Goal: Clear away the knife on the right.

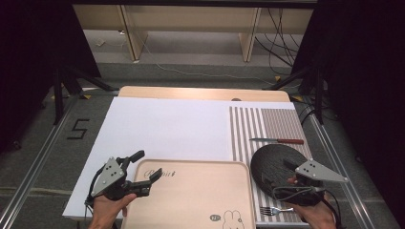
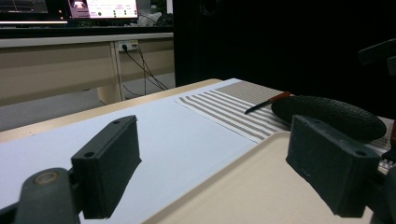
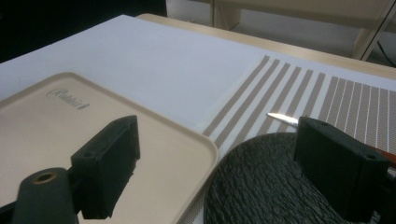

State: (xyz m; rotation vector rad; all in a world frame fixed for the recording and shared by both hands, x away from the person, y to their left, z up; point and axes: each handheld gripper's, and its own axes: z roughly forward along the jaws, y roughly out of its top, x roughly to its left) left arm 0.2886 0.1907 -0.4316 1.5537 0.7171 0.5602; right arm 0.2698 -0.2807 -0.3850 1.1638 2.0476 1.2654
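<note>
Clearly the work in hand centres on the dark ridged plate [image 1: 277, 167], which lies on the striped placemat [image 1: 267, 126] at the right of the counter [image 1: 200, 93], just beside the right edge of the beige tray [image 1: 191, 191]. Our right hand-held gripper [image 1: 292, 172] hovers over the plate's near right part with its jaws spread wide and nothing between them; in the right gripper view one jaw stands above the tray's corner and the other above the plate [image 3: 261, 186]. Our left hand-held gripper [image 1: 143, 169] is likewise released and empty, straddling the tray's left rim.

To do this well, we judge that the right jaws should come down over the plate's rim, one jaw outside and one inside, and close only once the rim sits squarely between them. The plate looks shallow and textured, so a firm pinch near the edge should hold, but we would lift it level to keep it from swinging. The left hand-held gripper can steady the tray while the plate crosses.

Farther out, a red-handled knife [image 1: 277, 140] lies beyond the plate and a fork [image 1: 274, 210] lies near its front edge; we should clear both. The white sheet [image 1: 167, 129] covers the rest of the counter.
</note>
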